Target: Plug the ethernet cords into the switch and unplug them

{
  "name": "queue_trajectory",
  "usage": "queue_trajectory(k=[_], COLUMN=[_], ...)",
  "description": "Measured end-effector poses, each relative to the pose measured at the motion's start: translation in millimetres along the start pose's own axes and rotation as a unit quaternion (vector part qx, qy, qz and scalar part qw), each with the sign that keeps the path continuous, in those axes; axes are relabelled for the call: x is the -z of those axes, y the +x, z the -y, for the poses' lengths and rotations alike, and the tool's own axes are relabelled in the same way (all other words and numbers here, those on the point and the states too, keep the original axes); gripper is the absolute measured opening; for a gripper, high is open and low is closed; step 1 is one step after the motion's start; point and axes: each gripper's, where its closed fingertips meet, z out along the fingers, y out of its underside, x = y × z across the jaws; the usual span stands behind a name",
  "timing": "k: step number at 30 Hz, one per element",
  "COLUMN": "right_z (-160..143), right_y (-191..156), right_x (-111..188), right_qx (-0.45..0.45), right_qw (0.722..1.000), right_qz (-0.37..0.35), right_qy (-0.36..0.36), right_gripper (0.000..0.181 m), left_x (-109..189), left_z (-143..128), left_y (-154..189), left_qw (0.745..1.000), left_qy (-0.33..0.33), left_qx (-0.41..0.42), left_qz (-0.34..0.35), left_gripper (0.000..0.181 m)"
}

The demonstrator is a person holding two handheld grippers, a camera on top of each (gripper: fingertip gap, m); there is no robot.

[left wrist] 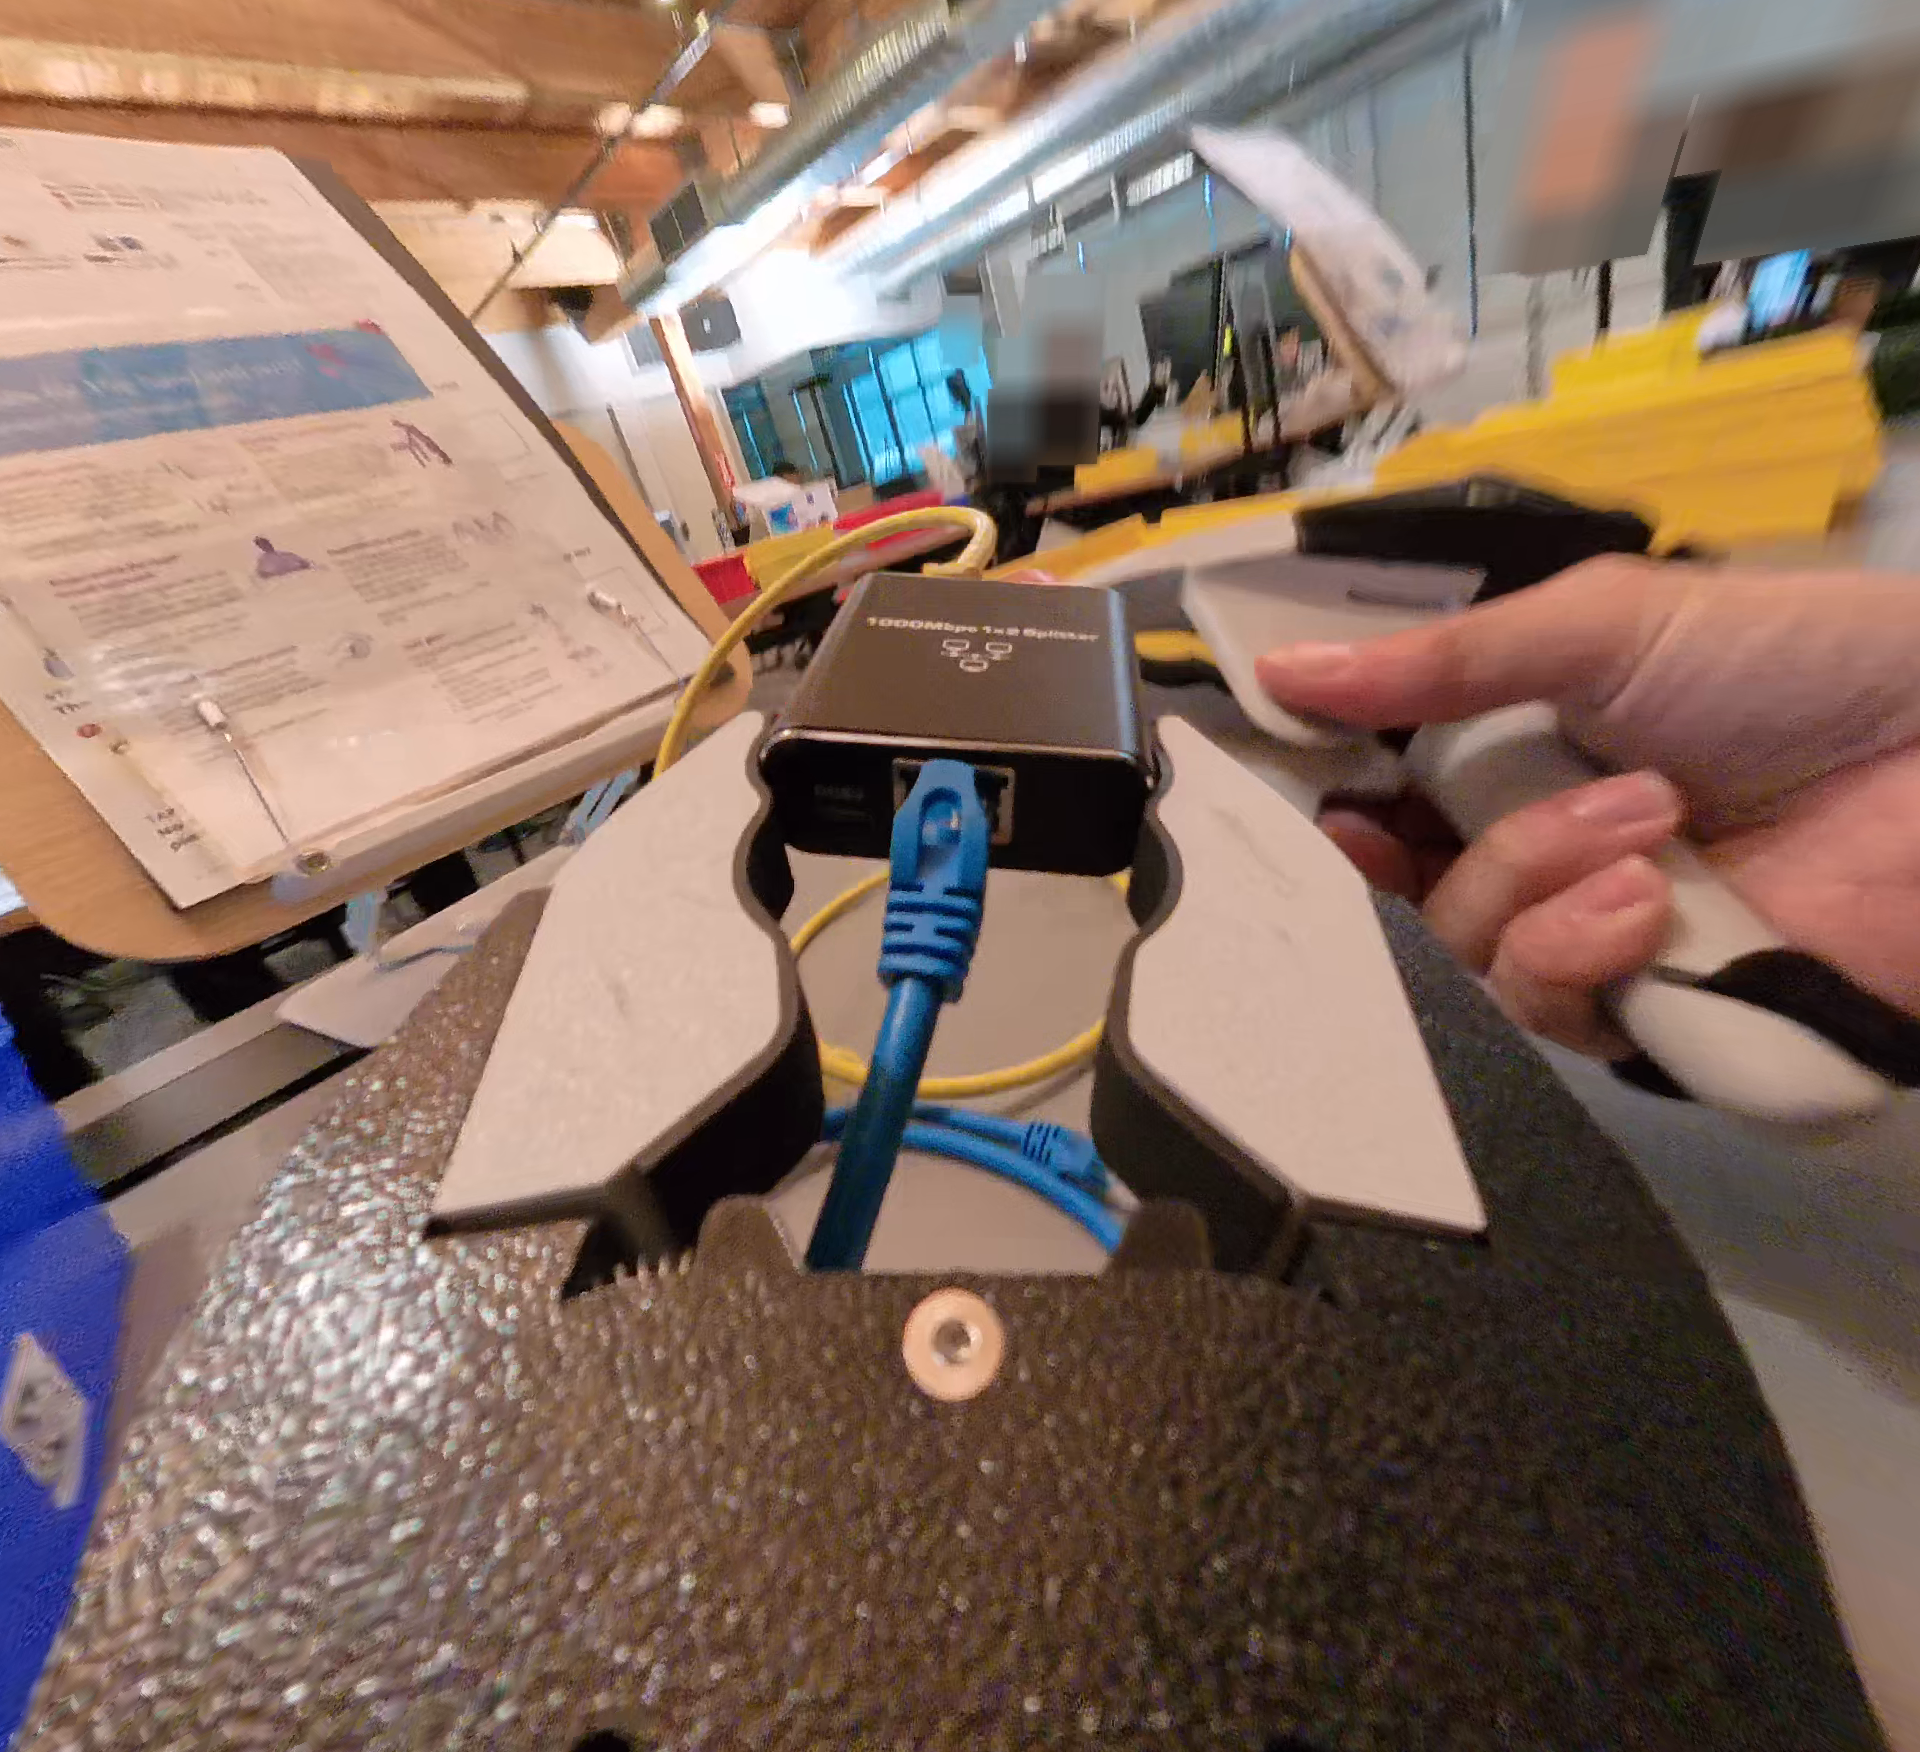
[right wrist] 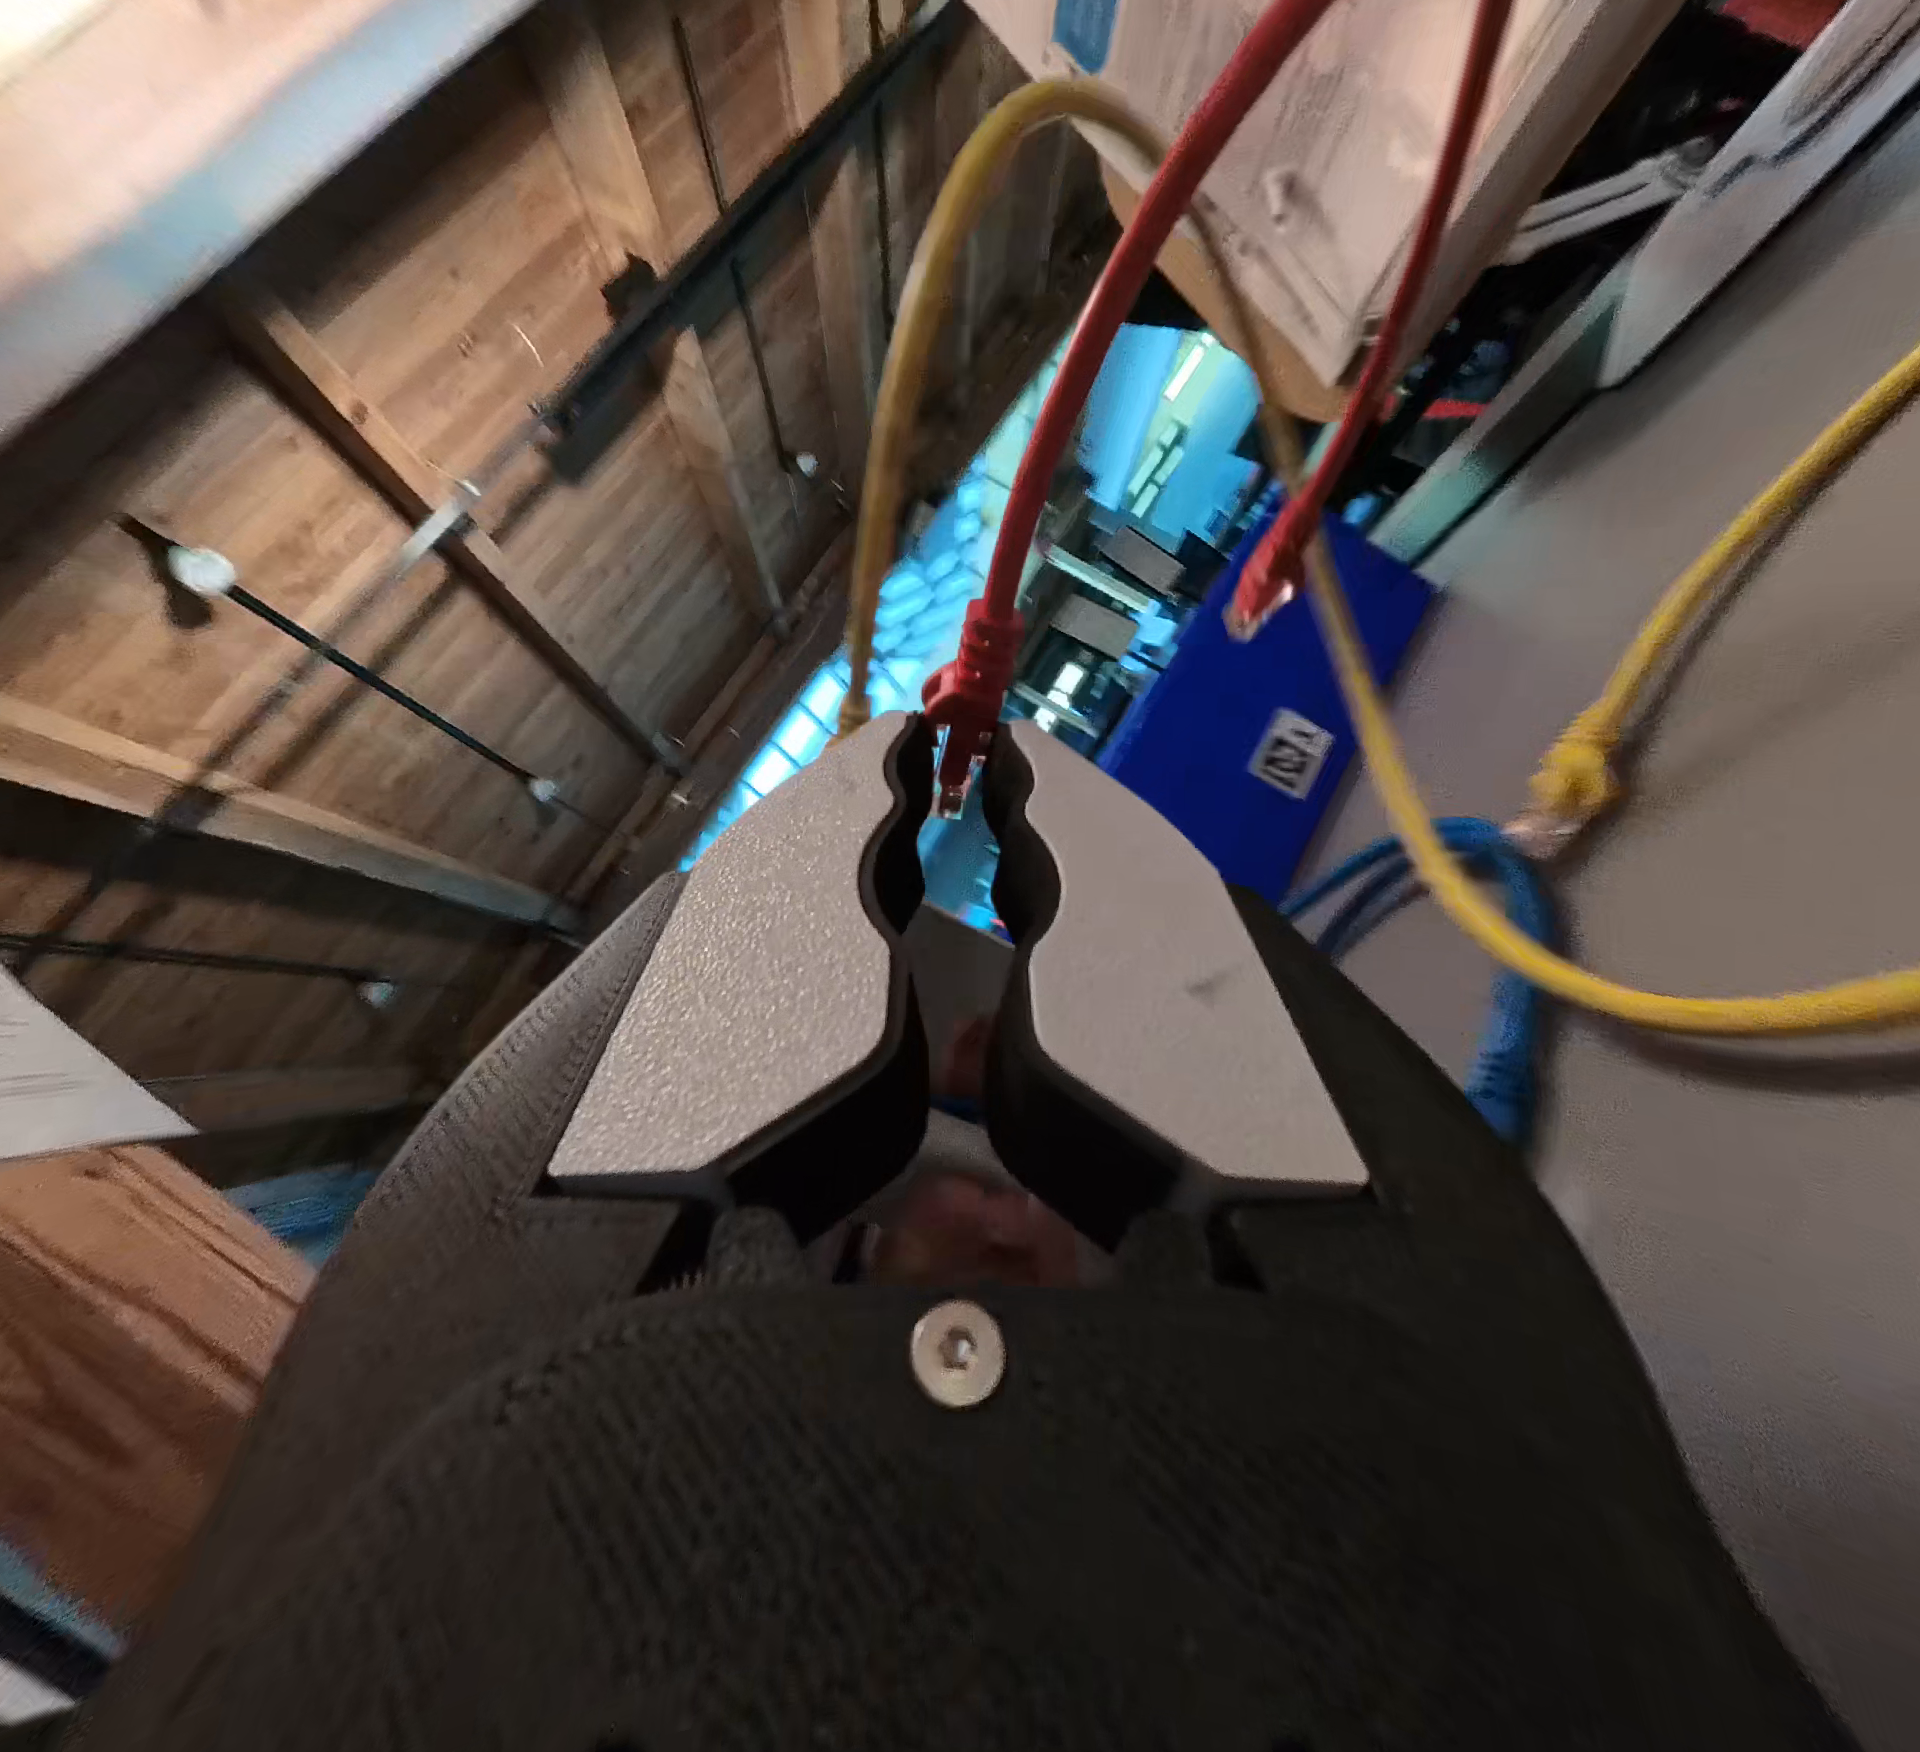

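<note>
Behind everything, propped at a slant, a large laminated instruction sheet on a wooden board. In front of it, lifted off the grey tabletop, a small black rectangular metal switch box, clamped by its two sides between the grey fingers of the left gripper. Plugged into the near face, a blue ethernet cord; out of the far end, a thin yellow ethernet cord, looping down underneath. Off to the right, a hand around the other tool's handle. Smallest of all, a short red ethernet cord, pinched at one plug by the tips of the right gripper, jaws nearly closed on it, far plug dangling free. Likely trouble: a shallow tip grip, so possible twisting or slipping of the plug at the port; also snagging among loose loops; perhaps the box skewing under push.
</note>
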Motion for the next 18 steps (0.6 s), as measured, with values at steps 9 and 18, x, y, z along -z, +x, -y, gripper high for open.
queue_trajectory(k=[9,18], right_z=[74.1,202.2], right_y=[-49.0,-53.3], right_x=[39.0,132.3], right_qx=[0.283,0.416], right_qw=[0.953,0.835], right_qz=[-0.079,-0.217], right_qy=[-0.080,-0.285], right_gripper=[0.010,0.011], left_x=[7.8,5.6], left_z=[4.0,-0.3], left_y=[-20.7,-17.1], left_qw=[0.999,0.999], left_qy=[0.019,0.008], left_qx=[0.019,0.026], left_qz=[0.038,0.024], left_gripper=[0.063,0.063])
